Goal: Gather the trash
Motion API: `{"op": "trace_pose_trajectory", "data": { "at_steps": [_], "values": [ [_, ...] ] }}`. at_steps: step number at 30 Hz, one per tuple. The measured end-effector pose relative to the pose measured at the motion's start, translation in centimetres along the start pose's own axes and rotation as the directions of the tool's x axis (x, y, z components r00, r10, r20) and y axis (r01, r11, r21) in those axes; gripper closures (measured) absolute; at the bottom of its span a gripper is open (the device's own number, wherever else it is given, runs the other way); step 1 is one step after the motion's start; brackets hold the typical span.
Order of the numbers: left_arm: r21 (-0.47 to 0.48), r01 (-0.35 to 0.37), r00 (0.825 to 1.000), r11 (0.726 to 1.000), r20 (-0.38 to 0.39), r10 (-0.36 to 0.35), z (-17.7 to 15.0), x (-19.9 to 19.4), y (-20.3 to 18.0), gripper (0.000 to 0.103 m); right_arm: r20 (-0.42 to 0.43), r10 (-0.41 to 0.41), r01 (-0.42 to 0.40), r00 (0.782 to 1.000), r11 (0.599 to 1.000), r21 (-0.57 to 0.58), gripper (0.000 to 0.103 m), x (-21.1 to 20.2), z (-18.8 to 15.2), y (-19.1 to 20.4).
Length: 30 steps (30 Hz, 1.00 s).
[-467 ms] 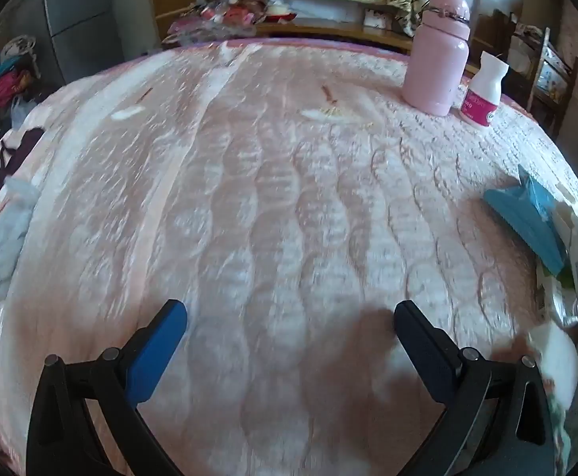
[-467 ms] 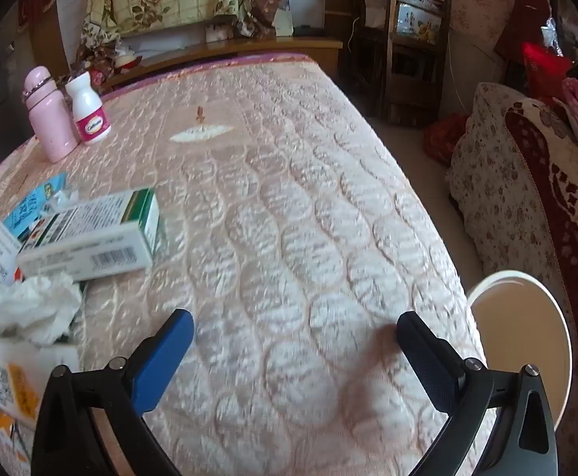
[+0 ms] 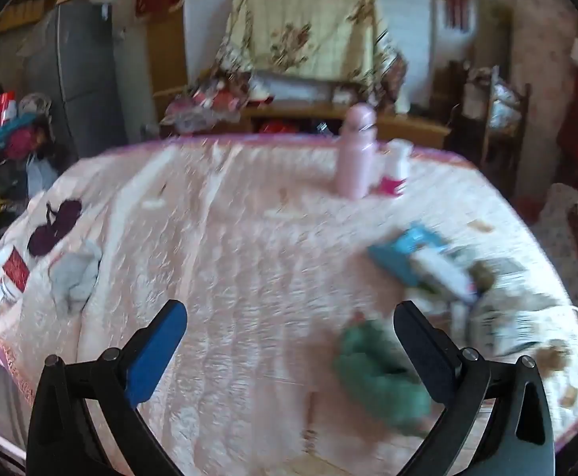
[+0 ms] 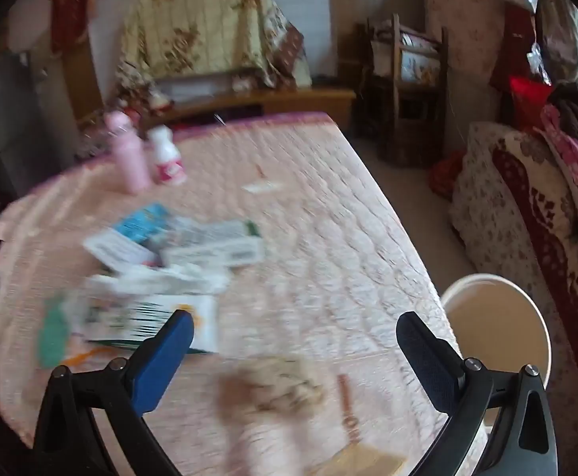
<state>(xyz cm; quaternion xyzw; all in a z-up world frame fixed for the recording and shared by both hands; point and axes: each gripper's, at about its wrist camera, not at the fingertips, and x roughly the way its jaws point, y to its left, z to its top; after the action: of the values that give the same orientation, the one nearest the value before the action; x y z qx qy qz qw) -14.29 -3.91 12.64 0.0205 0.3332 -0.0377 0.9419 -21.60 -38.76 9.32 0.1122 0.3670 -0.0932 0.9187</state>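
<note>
Only our right view showed the white bin (image 4: 499, 317), lower right; the trash pile (image 4: 178, 261) lay blurred. Left gripper (image 3: 289, 341) and right gripper (image 4: 295, 351) gaped wide, empty.

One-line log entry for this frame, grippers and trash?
left gripper: open, empty | right gripper: open, empty | trash pile: on bed, untouched | bin: beside bed | frames: blurred

The boxes (image 4: 193, 254) and green wrapper (image 3: 376, 373) are smeared by motion blur. The print on them cannot be read. The bucket (image 4: 499, 317) is partly hidden.
</note>
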Motion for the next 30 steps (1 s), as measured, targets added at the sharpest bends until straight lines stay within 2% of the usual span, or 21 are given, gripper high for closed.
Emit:
{"op": "trace_pose_trajectory", "data": {
  "at_steps": [5, 10, 15, 22, 30],
  "values": [
    [-0.016, 0.065, 0.997, 0.998, 0.043, -0.064, 1.6, -3.9, -3.1, 0.000, 0.077, 0.077, -0.075, 0.994, 0.997, -0.026, 0.000, -3.6, 0.6, 2.4],
    [-0.011, 0.093, 0.991, 0.996, 0.095, -0.092, 1.8, -6.2, -5.4, 0.000, 0.168, 0.081, -0.068, 0.982, 0.994, -0.082, 0.000, -6.5, 0.4, 4.7],
    [0.017, 0.102, 0.986, 0.995, 0.130, -0.104, 2.0, -7.4, -7.3, 0.000, 0.244, 0.101, -0.081, 0.965, 0.992, -0.092, 0.000, -8.8, 0.1, 5.2],
    [0.007, 0.126, 0.982, 0.992, 0.143, -0.126, 2.4, -7.8, -7.7, 0.000, 0.270, 0.114, -0.095, 0.956, 0.992, -0.082, 0.000, -9.6, 0.5, 5.5],
    [-0.001, 0.116, 0.981, 0.993, 0.154, -0.115, 2.1, -7.7, -7.7, 0.000, 0.289, 0.109, -0.093, 0.951, 0.993, -0.068, 0.000, -9.6, 0.6, 5.0]
  ]
}}
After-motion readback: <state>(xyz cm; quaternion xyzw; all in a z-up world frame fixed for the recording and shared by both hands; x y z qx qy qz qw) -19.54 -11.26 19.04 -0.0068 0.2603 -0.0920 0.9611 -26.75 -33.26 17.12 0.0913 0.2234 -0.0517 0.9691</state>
